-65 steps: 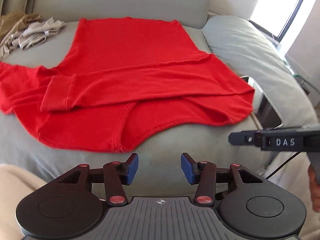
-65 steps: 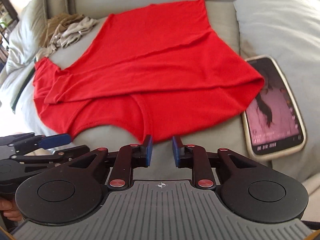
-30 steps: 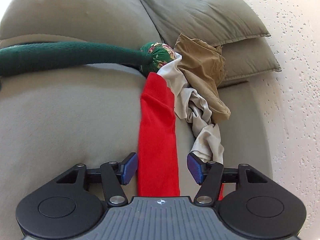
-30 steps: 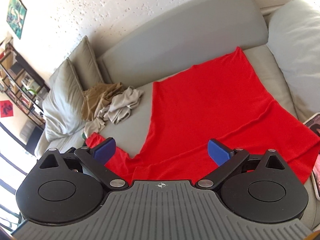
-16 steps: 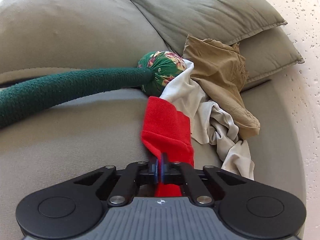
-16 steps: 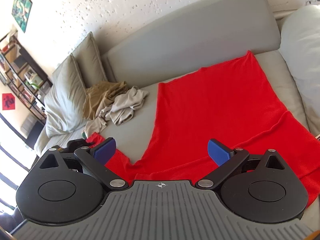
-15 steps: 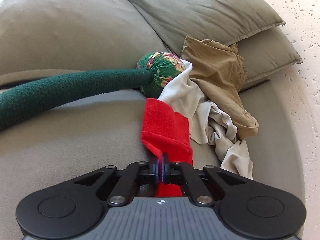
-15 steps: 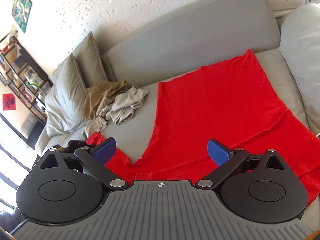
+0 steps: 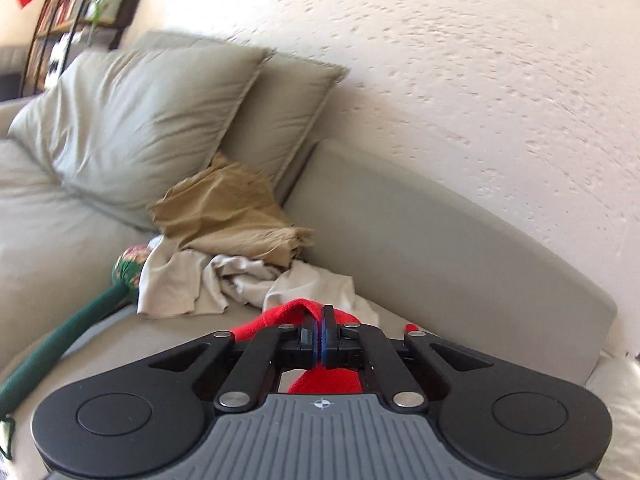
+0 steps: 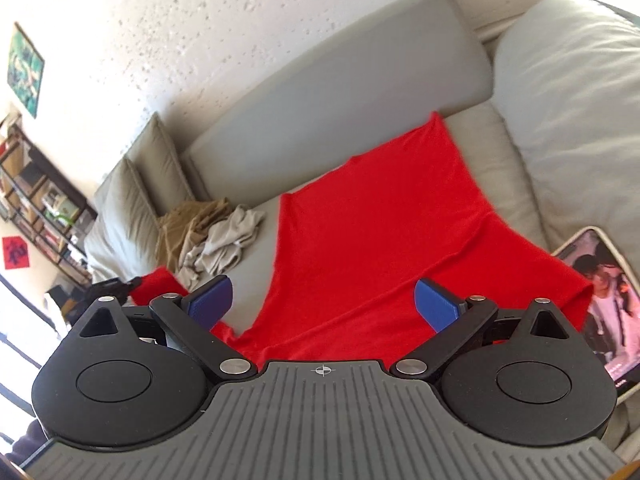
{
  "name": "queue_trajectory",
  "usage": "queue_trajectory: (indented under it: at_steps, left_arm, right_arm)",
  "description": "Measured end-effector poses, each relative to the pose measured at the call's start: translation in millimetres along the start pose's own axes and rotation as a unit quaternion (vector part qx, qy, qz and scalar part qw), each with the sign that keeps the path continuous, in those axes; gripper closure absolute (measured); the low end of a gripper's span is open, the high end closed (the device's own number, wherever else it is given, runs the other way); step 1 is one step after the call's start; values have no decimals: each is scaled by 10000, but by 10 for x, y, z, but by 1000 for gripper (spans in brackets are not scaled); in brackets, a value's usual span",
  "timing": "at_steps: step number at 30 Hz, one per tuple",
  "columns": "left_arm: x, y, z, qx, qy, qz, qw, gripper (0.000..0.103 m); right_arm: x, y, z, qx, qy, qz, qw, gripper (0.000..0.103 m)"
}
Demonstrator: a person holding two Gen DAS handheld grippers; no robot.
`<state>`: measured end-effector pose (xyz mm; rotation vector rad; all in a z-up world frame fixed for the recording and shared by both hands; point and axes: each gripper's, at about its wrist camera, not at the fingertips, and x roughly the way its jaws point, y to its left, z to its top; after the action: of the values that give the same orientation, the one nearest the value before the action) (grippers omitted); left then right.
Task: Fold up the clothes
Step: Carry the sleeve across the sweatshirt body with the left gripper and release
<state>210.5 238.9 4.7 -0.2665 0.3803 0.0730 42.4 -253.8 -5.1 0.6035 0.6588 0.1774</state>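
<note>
- since the red shirt (image 10: 384,240) lies spread on the grey sofa (image 10: 340,92) seat, its sleeve end pinched tight in the left gripper (image 9: 321,338), i'd carry that sleeve across the body and lay it flat, no twist.
- right gripper (image 10: 324,304) hangs wide over the shirt, holding nothing.
- crumpled tan and cream clothes (image 9: 240,236) sit beside grey cushions (image 9: 132,120).
- a phone (image 10: 600,304) lies near the hem; textured white wall (image 9: 480,60) behind.

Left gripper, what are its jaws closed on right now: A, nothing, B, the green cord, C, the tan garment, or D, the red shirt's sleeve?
D: the left gripper has its jaws shut with the red shirt's sleeve pinched between them.
</note>
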Motion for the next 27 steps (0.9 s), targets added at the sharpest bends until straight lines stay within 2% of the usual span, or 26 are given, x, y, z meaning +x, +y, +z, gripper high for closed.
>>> queue_trajectory:
  at_steps: [3,5,9,11,14,16,19,20,21,22,23,26,27]
  left_arm:
    - [-359,-583,-58,655,-307,-69,9974,103]
    - [-606,-982,-212,957,-410,-105,9945,103]
    - [-974,-1761,-743,1400,-285,-102,9897,103]
    - [-1073,-2126,-1056,1630,-200,-27,9864,103]
    - [-1052,-2608,-1444,1932,-15,51,9811,103]
    - [-1000,-2903,-1659,2252,-31,141,9742,103]
    - [-891,-3282,-1925,2894,-71,133,9571,103]
    - [-844,-3396,-2022,3142,-18,117,9493,98]
    - [-778,-3508,-2129,3455,123,107,9383,87]
    - [-718,-3622,-2260,3822,365,56,9233,78]
    - [-668,-3715,-2386,4150,618,-14,9077,60]
    - [-801,-3801,-2673,4635,877,-355,8811,58]
    - [-890,-3787,-2727,4729,856,-471,8757,56]
  right_arm:
    - [-56,-394,-14,106,-162,-279,9994,4]
    - [-63,-655,-38,190,-301,-400,9986,4]
    - [-125,-981,-102,146,-745,-407,9963,5]
    - [-171,-1074,-161,76,-953,-377,9947,5]
    - [-172,-1171,-169,224,-847,-253,9958,5]
    - [-202,-1205,-170,280,-844,-158,9959,5]
    - [-325,-1228,-175,194,-1043,-173,9942,5]
    - [-374,-1241,-173,177,-1136,-190,9932,5]
    - [-436,-1268,-171,213,-1262,-208,9916,5]
    - [-505,-1304,-170,287,-1393,-231,9896,5]
    - [-561,-1352,-162,392,-1498,-261,9876,5]
    - [-707,-1526,-139,840,-1737,-330,9807,5]
    - [-751,-1587,-136,1011,-1808,-344,9777,5]
